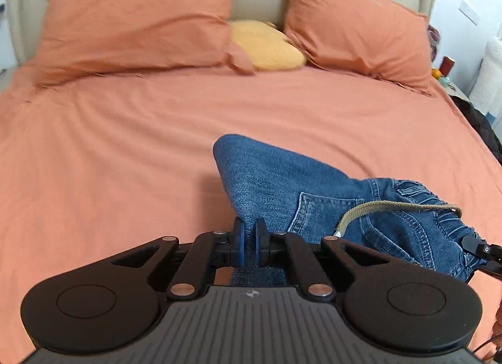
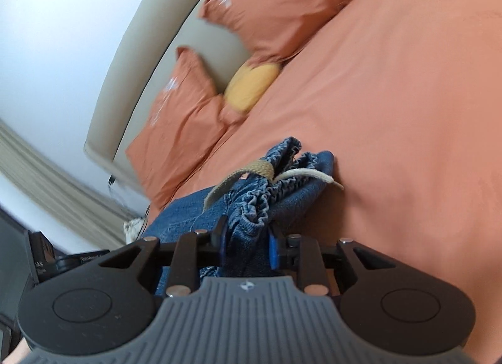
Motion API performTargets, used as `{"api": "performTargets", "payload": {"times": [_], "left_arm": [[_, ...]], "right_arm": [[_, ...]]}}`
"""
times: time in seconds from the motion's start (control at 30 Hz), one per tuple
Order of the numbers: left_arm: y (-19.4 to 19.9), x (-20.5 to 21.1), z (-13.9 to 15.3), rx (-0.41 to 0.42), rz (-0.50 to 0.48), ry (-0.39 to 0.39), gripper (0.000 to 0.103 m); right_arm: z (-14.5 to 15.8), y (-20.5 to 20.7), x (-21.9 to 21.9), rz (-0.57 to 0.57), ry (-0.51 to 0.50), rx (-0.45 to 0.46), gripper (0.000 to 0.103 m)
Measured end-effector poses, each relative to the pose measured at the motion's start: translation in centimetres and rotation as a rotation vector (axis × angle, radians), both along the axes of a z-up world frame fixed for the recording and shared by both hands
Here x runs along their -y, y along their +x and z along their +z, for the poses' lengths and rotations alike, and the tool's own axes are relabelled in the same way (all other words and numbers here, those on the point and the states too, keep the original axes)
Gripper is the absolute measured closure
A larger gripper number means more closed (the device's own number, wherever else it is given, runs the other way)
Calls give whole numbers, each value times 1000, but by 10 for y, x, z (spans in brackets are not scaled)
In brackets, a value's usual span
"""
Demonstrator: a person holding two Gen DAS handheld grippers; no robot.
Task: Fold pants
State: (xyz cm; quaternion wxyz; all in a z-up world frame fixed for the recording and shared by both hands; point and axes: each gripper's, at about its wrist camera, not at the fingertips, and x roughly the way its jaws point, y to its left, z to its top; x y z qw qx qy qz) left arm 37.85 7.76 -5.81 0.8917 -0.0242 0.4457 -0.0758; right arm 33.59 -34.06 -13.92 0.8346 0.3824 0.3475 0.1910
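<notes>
While the blue pants (image 1: 282, 182) hang bunched low over the orange bed (image 1: 125, 144), near its front edge, the left gripper (image 1: 249, 246) has its fingers (image 1: 238, 246) squeezed on a thin bit of the denim, and the right gripper (image 2: 248, 246) has its fingers (image 2: 273, 251) clamped on the crinkly waistband (image 2: 254, 207), where a tan drawstring (image 2: 238, 179) dangles. I think the pants are soft and floppy but a bit heavy, so they will sag between the two holds. The thick waistband and the hems look like the best spots to hold, not the loose string.
</notes>
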Motion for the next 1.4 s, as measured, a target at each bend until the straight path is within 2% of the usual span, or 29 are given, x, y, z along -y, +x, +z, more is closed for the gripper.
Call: {"api": "performTargets", "payload": {"times": [0.13,0.27,0.43,0.53,0.67,0.77,0.9,1.03,1.1,1.23,1.3,1.33,1.37,1.4], "left_arm": [[-11,-56,13,14,46,44,97],[-19,-107,11,8,89,81,97],[-27,-160,-16,-21,134,89,97],[-33,-187,-42,-58,163,54,97],[-38,-202,-77,-89,167,21,97],[-36,-208,-99,-103,166,16,97],[-42,-221,-114,-106,172,-14,95],[-42,-214,-122,-109,145,38,90],[-43,-211,-118,-112,148,65,84],[-49,-214,-98,-130,149,97,82],[-58,-218,-78,-98,147,110,82],[-63,-220,-66,-84,149,120,82],[-69,-222,-54,-73,149,128,81],[-75,-222,-42,-63,145,138,80]], "right_arm": [[13,9,-63,79,-14,10,82],[25,12,-130,151,-47,27,82],[24,6,-202,224,-119,25,83],[11,0,-234,258,-165,-2,82],[-6,-12,-254,282,-242,-47,82],[-22,-15,-257,275,-302,-117,83],[-42,-12,-259,247,-351,-184,83],[-50,-11,-270,249,-442,-196,82],[-51,-12,-273,243,-465,-206,81],[-39,-4,-283,263,-525,-201,71],[-28,-7,-285,271,-570,-176,61],[-22,-9,-286,270,-596,-152,52],[-15,-13,-286,277,-620,-125,47],[-6,-15,-288,287,-638,-103,46]]}}
